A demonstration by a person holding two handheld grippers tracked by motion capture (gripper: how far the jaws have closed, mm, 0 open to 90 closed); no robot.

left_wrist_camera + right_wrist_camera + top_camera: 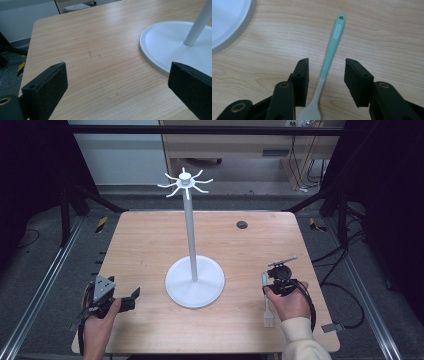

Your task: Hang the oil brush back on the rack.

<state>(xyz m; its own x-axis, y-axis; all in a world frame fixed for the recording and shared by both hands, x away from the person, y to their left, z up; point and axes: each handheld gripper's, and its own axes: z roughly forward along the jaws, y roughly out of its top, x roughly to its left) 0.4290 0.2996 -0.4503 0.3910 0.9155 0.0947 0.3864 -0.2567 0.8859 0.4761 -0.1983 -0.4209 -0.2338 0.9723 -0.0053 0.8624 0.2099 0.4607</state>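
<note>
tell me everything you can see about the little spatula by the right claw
The spatula is slim, with a mint-green handle that fades into a pale whitish neck and head. The handle end has a small hanging hole and a white label. It looks like silicone or plastic. It lies flat on the wooden table, right of the white stand's base. The right claw straddles its neck, jaws open on either side, pads not touching it.

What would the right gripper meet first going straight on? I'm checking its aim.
Likely the teal-handled spatula, whose handle lies on the table between the open fingers of the right gripper; depth is unclear.
</note>
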